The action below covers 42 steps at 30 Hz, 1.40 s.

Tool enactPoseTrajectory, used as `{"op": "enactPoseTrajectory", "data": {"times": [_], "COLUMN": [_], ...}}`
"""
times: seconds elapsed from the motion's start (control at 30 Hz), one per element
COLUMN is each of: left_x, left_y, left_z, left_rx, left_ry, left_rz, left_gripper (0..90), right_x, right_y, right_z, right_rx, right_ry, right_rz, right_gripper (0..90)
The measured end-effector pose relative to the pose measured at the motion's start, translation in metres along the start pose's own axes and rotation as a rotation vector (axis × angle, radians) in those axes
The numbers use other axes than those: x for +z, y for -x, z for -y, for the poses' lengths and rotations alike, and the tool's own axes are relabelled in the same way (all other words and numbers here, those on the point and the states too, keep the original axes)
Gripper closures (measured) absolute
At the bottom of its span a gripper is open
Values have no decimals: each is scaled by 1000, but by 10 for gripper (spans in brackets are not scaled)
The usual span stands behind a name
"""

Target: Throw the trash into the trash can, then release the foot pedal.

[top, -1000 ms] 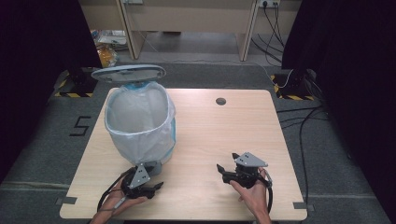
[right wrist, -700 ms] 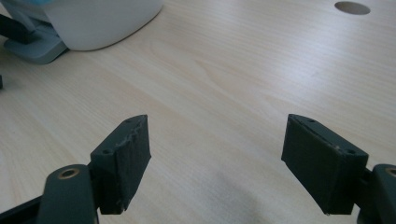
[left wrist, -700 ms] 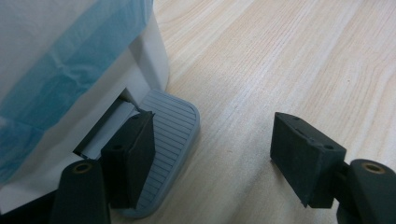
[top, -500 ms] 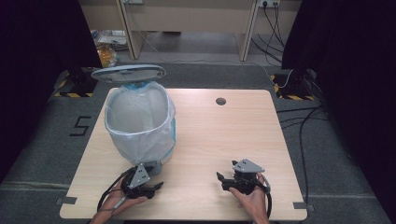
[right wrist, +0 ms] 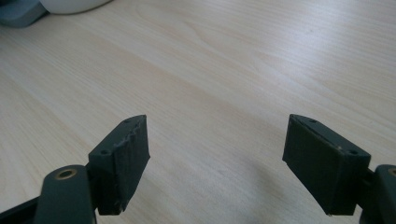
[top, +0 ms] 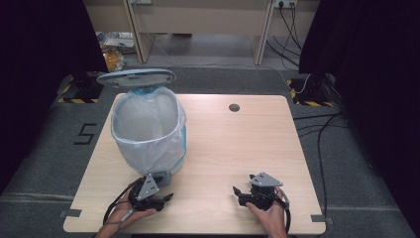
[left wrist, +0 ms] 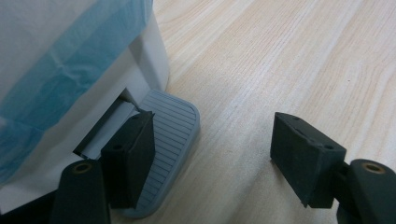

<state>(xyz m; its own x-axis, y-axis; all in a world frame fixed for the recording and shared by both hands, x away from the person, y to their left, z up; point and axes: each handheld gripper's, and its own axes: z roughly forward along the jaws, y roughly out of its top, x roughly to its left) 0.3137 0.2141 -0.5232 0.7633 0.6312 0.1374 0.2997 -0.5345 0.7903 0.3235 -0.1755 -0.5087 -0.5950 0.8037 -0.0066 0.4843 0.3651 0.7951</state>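
Observation:
A white pedal bin (top: 148,134) lined with a white and blue bag (left wrist: 56,70) stands on the left of the wooden table (top: 237,144). Its grey lid (top: 136,78) is tipped up at the back. My left gripper (top: 165,201) lies at the foot of the bin, open. In the left gripper view its left jaw sits over the ribbed grey pedal (left wrist: 173,121) and its right jaw is over bare wood; left gripper (left wrist: 212,126). My right gripper (top: 237,195) rests low near the table's front edge, open, with only wood between its jaws; right gripper (right wrist: 217,121).
A round cable hole (top: 234,107) is at the table's far middle. The bin's base (right wrist: 70,4) and a pedal corner (right wrist: 18,14) show far off in the right gripper view. Cables (top: 322,129) trail on the floor to the right, and desk legs (top: 260,34) stand behind.
The right gripper has sunk and drawn a little toward the table's front edge. The left gripper, bin and lid have stayed put.

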Motion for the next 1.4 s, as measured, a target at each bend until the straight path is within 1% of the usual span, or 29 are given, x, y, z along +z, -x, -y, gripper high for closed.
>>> {"op": "enactPoseTrajectory", "data": {"times": [0.07,0.13,0.37,0.43,0.47,0.53,0.6,0.7,0.73,0.77,0.97,1.4], "left_x": [0,0,0,0,0,0,0,0,0,0,0,0], "left_y": [0,0,0,0,0,0,0,0,0,0,0,0], "left_z": [0,0,0,0,0,0,0,0,0,0,0,0], "left_rx": [2,2,4,3,3,12,12,11,10,11,11,12], "left_ry": [-1,-1,-2,-1,-1,-8,-8,-7,-6,-6,-6,-7], "left_rz": [-1,-1,-2,-2,-2,-4,-4,-5,-4,-4,-5,-5], "left_gripper": [305,305,305,305,305,305,305,305,305,305,305,305], "right_x": [-1,-2,-2,-2,-1,0,0,1,1,2,3,3], "right_y": [0,0,-1,-1,-2,-2,-2,-2,-2,-1,-2,-2], "right_z": [1,1,6,8,9,10,10,10,10,10,10,10], "right_rx": [-3,-6,-8,-5,-10,-13,-13,-8,-9,6,-2,-6], "right_ry": [-3,-2,-23,-35,-54,-61,-61,-91,-102,-112,-119,-122], "right_rz": [8,6,12,14,10,10,11,10,10,4,-3,-7], "right_gripper": [226,225,216,207,205,205,202,194,182,148,120,112]}}
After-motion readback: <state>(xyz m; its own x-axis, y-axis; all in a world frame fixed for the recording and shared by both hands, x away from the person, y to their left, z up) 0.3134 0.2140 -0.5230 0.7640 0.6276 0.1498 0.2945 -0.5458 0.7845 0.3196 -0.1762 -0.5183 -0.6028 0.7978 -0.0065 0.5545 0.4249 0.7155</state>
